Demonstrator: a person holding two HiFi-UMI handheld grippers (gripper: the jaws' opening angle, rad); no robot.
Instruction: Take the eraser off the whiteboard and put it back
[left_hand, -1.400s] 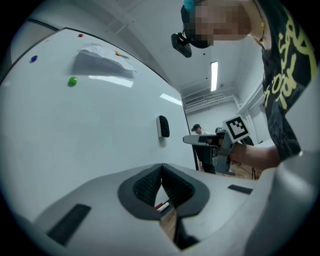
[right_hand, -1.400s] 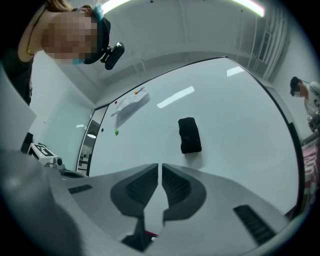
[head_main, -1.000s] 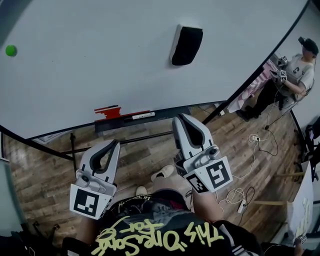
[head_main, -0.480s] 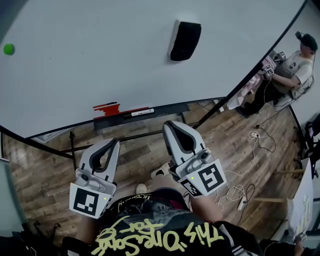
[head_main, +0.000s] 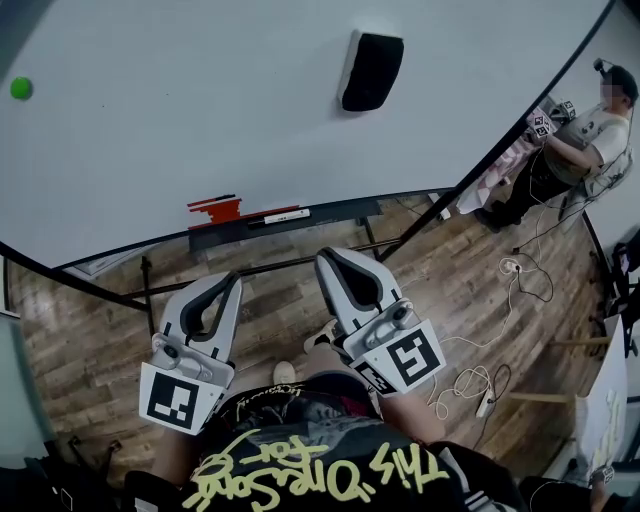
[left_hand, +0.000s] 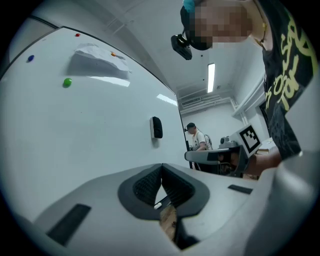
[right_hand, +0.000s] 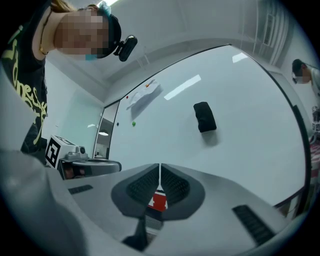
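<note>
The black eraser (head_main: 372, 70) sticks on the whiteboard (head_main: 180, 120), high and right of centre; it also shows as the eraser (left_hand: 157, 127) and the eraser (right_hand: 204, 116) in the two gripper views. My right gripper (head_main: 331, 257) is shut and empty, well below the eraser, over the floor in front of the board's tray. My left gripper (head_main: 231, 282) is shut and empty too, beside it at the left. In the gripper views, the left gripper (left_hand: 161, 166) and the right gripper (right_hand: 160, 166) each have their tips touching, with nothing between them.
The board's tray (head_main: 330, 210) holds a red object (head_main: 222, 211) and a marker (head_main: 280, 216). A green magnet (head_main: 21, 88) sits at the board's far left. A paper sheet (right_hand: 144, 95) hangs higher up. A person (head_main: 580, 140) stands at the right. Cables (head_main: 520, 280) lie on the wooden floor.
My right gripper has drawn back from the board, down and leftwards in the head view, still shut. The left gripper has not moved. The eraser stays on the board.
</note>
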